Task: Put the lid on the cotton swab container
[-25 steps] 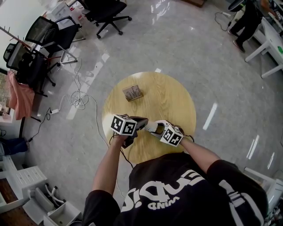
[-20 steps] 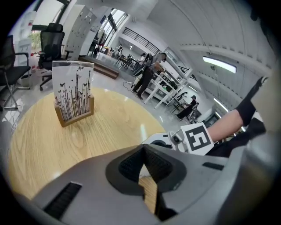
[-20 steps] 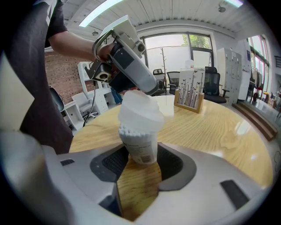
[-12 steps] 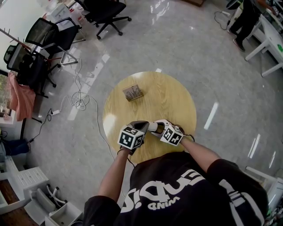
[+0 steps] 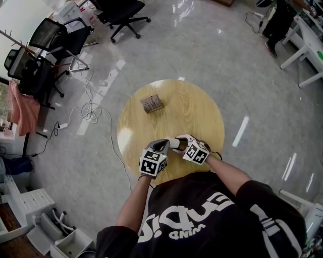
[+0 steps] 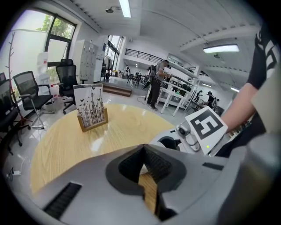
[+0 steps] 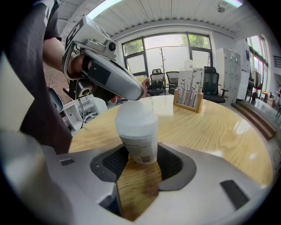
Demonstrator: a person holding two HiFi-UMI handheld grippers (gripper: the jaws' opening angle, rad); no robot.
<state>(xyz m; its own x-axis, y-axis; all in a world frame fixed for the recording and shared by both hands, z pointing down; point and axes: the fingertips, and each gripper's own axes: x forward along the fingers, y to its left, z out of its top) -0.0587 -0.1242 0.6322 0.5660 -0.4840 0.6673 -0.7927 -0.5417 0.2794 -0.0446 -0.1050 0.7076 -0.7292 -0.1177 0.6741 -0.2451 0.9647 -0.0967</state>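
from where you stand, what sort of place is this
Probably an open-plan office or lab workspace: wheeled office chairs, white desks along the edge, and a round wooden table on a polished floor.

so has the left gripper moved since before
Yes: in the head view the left gripper has swung its marker cube away from the card holder, toward the near edge of the table.

No word or number can be read surely. The label (image 7: pixel 141 151) on the cotton swab container (image 7: pixel 136 121) carries a barcode and small print, too blurred to read. The black shirt (image 5: pixel 202 211) shows large white letters, seen upside down and not legible.
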